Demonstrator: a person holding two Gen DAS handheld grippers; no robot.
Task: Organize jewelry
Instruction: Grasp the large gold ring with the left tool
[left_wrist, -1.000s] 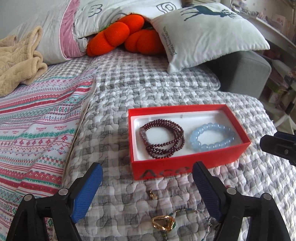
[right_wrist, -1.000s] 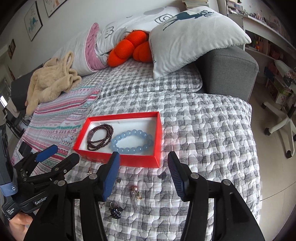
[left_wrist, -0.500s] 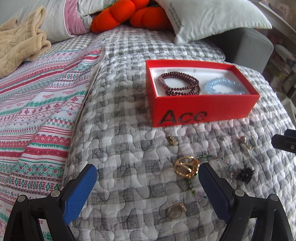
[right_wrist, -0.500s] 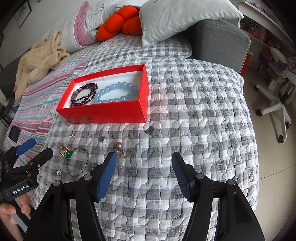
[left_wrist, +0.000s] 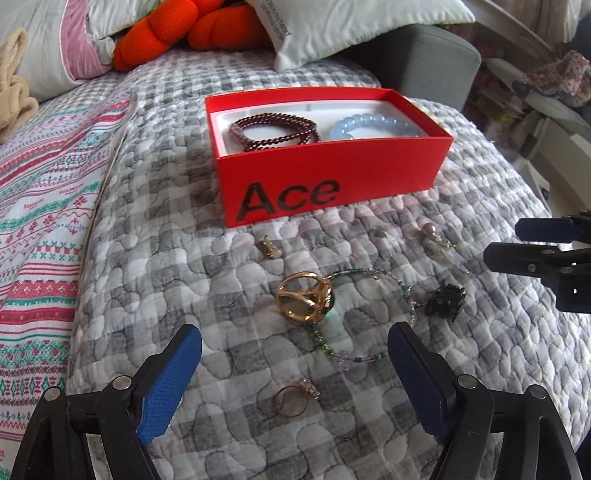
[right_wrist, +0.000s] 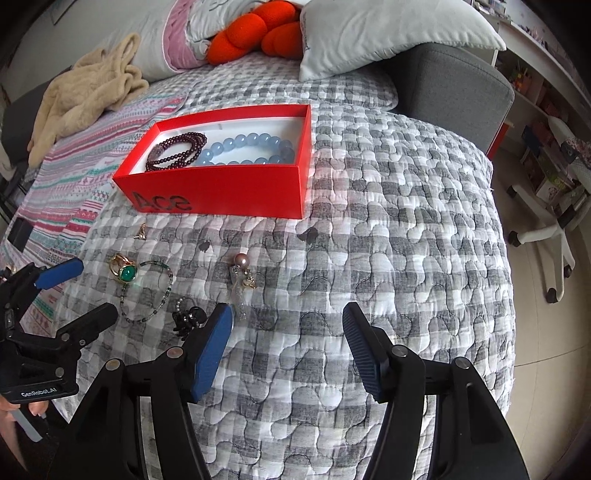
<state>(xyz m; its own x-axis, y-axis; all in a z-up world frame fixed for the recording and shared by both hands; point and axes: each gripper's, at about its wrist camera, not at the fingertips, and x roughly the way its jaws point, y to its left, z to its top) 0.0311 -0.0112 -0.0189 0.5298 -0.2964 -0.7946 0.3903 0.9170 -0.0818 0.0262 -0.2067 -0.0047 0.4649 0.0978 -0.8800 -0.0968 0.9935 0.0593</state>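
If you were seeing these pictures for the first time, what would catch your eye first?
The bright red box marked Ace sits mid-quilt, holding a dark red bead bracelet and a pale blue one. In front of it, loose pieces lie scattered on the grey checked quilt, notably a gold ring with a green stone.

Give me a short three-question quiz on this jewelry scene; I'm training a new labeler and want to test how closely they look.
1. True or false: the red box already holds two bracelets.
2. Which piece lies nearest the space between the left gripper's fingers? A) thin gold ring B) black hair clip C) pearl earring
3. Fill in: the stone on the large gold ring, seen from the right wrist view, is ____.

Key
1. True: the dark red bracelet and the light blue bracelet lie inside.
2. A
3. Green
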